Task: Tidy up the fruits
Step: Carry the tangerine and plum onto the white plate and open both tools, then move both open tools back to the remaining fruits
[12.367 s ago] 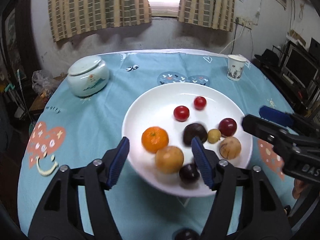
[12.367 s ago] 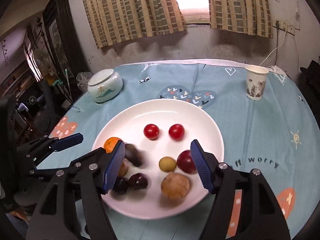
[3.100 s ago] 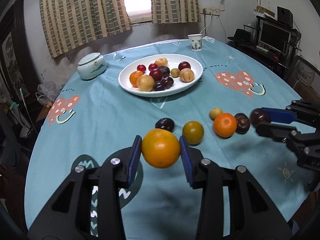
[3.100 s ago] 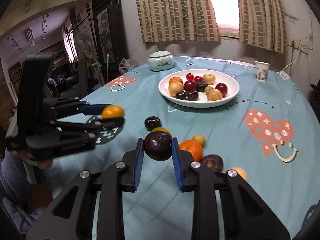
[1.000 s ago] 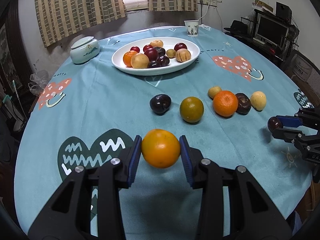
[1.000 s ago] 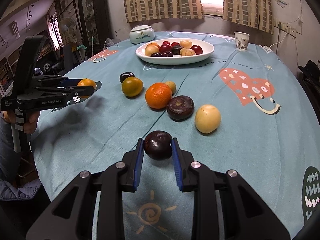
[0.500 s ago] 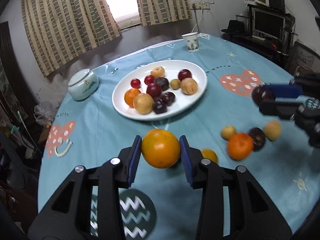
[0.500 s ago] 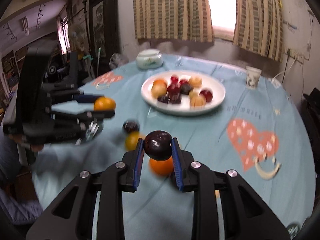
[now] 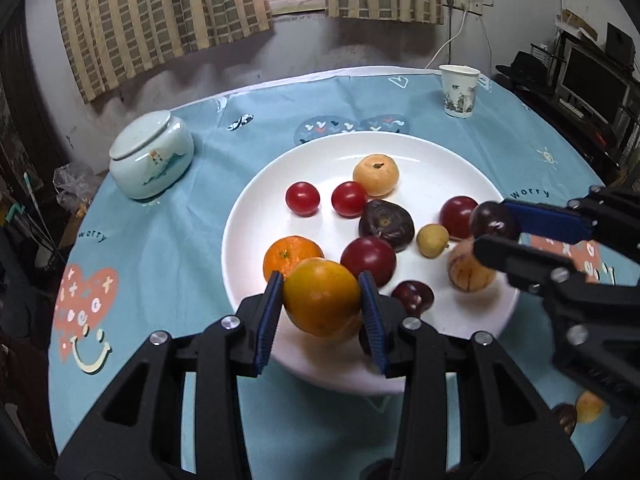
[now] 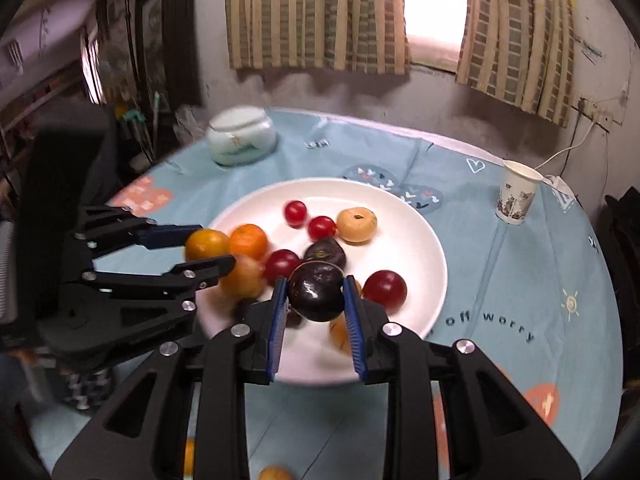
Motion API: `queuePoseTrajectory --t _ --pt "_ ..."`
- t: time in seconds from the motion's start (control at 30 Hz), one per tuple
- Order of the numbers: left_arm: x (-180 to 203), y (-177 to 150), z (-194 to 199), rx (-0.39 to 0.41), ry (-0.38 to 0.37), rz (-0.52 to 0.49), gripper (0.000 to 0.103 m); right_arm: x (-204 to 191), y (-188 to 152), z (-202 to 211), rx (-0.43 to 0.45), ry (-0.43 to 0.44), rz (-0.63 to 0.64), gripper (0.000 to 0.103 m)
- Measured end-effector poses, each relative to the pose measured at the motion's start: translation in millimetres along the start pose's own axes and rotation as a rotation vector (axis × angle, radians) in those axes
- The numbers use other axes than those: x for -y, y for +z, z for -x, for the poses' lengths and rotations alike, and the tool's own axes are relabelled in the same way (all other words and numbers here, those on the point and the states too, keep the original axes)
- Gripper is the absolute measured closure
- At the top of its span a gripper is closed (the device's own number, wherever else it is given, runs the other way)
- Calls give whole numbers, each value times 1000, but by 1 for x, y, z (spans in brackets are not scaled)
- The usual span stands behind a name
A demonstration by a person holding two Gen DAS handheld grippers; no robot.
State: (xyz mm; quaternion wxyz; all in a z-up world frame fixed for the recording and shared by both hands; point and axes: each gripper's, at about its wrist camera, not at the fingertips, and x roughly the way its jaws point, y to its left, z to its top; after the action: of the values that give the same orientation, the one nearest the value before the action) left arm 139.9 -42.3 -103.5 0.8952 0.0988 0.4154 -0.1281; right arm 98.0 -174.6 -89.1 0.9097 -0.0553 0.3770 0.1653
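Both jaws clamped: left gripper on an orange, right gripper on a dark plum.

Left wrist view: orange at lower centre, over the near-left rim of the white plate. Right gripper comes in from the right edge, plum over the plate's right side. On the plate: two cherry tomatoes at upper centre, yellow fruit just right of them, tangerine just behind the held orange, more dark and red fruit at centre. Lidded jar at upper left, paper cup at upper right, both on the blue tablecloth, well apart from the plate.

Right wrist view: plum at centre over the plate's near half; left gripper at centre left, some blur.
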Motion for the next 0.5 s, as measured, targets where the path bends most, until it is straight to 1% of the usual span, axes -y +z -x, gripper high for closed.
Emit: queuePoseTrajectory --t 0.03,0.07,0.1,0.13,0.17,0.2,0.23,0.33,0.43,0.47,0.5 --pt "-2 1 -1 5 -13 13 60 1 2 -10 -20 -3 -4 74" --pt "-4 1 -1 17 -22 23 45 3 4 -17 -39 -12 -5 73" --pt "-6 2 3 42 -18 30 42 3 6 -21 -46 -30 -11 71" --pt "-8 1 5 57 -11 31 42 5 7 -23 -37 -38 -25 67" --pt "-10 2 7 61 -17 31 42 7 8 -22 -29 -32 -38 58" --pt "-12 1 10 63 -26 32 42 10 7 -20 -15 -30 -50 52" --pt "-14 0 13 68 -14 34 42 12 8 -14 10 -19 -61 41" --pt "-18 -8 25 71 -13 38 42 17 6 3 40 -31 -72 41" --pt "-19 -25 44 80 -15 28 40 18 -5 28 33 -21 -89 41" --pt "-18 -32 52 83 -23 29 35 17 -13 39 37 -18 -87 41" --pt "-16 -42 62 87 -36 24 32 15 -22 52 47 -13 -82 41"
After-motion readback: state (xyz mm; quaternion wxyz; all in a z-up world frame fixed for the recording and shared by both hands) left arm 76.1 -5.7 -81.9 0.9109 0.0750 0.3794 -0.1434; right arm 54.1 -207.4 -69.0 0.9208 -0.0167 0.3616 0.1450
